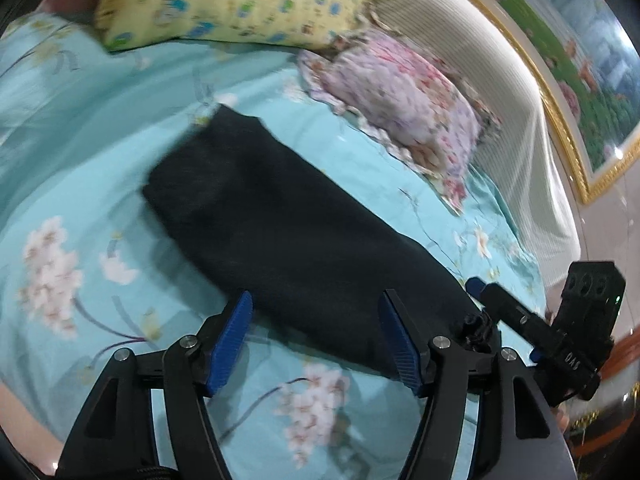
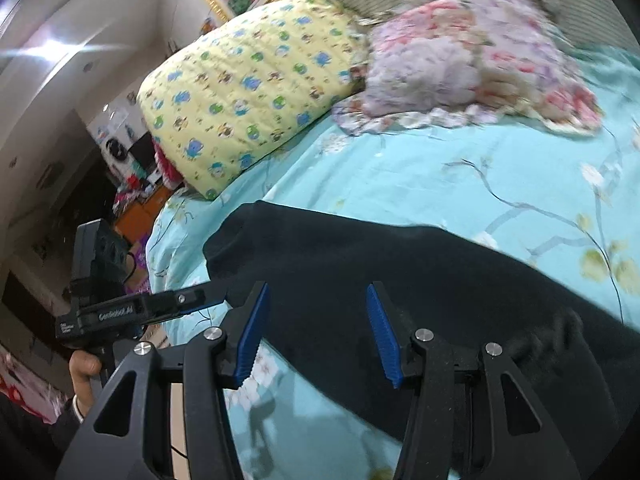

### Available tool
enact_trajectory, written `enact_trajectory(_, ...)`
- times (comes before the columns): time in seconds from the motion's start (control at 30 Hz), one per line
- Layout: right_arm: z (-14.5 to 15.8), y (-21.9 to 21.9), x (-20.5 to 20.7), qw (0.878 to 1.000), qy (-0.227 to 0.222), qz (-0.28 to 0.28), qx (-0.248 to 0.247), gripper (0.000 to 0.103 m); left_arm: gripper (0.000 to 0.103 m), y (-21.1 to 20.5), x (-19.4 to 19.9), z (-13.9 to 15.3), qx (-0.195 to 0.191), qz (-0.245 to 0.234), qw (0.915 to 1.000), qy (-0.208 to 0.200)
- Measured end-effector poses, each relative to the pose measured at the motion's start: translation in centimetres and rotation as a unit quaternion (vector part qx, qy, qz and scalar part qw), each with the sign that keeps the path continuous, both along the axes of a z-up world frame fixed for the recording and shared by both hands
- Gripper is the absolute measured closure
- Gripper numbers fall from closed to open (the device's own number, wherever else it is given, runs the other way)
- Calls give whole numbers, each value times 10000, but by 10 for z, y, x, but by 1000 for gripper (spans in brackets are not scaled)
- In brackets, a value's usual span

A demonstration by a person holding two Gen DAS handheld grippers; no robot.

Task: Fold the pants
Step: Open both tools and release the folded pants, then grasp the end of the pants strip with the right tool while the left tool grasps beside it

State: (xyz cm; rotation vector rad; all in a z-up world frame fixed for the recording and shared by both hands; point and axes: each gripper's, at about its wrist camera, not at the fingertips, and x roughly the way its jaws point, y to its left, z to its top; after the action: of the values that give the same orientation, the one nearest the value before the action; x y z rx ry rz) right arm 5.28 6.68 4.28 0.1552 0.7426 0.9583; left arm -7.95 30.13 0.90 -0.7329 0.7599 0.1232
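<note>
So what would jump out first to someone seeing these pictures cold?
Probably the dark pants, a long black slab lying flat across the turquoise flowered bedsheet. Next, the two pairs of blue-padded tongs at the bottom: the left tongs and the right tongs both gape open over the fabric, gripping nothing. Behind, a yellow cartoon-print pillow and a pink floral pillow sit by the headboard.

The pants (image 1: 280, 224) lay on the bed sheet (image 1: 80, 140), with two pillows (image 1: 232, 0) (image 1: 400, 104) side by side beyond them at the far end, against the headboard (image 1: 500, 92).
</note>
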Motion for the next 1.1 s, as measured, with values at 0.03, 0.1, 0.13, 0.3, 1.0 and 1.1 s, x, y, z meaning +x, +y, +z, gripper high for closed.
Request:
enact_trajectory(0.03, 3, 6, 2, 10000, -35, 60, -46, 45, 34, 5, -2, -1, -28, 55, 10000, 1)
enact_trajectory(0.1, 11, 23, 9, 9996, -148, 205, -156, 43, 34, 16, -5, -6, -83, 214, 9997, 39)
enact_trajectory(0.13, 13, 29, 12, 9993, -182, 263, -183, 43, 34, 20, -6, -8, -95, 265, 9996, 53)
enact_trajectory(0.3, 20, 70, 35, 9967, -264, 601, -484, 43, 34, 40, -8, -20, -176, 489, 9985, 169)
enact_trajectory(1.0, -21, 218, 109, 9660, 219, 2254, -1243, 43, 30, 60, 21, -46, -398, 747, 9962, 205)
enact_trajectory(1.1, -33, 228, 120, 9624, 419, 2322, -1343, 47, 29, 61, 25, -47, -376, 740, 9963, 219)
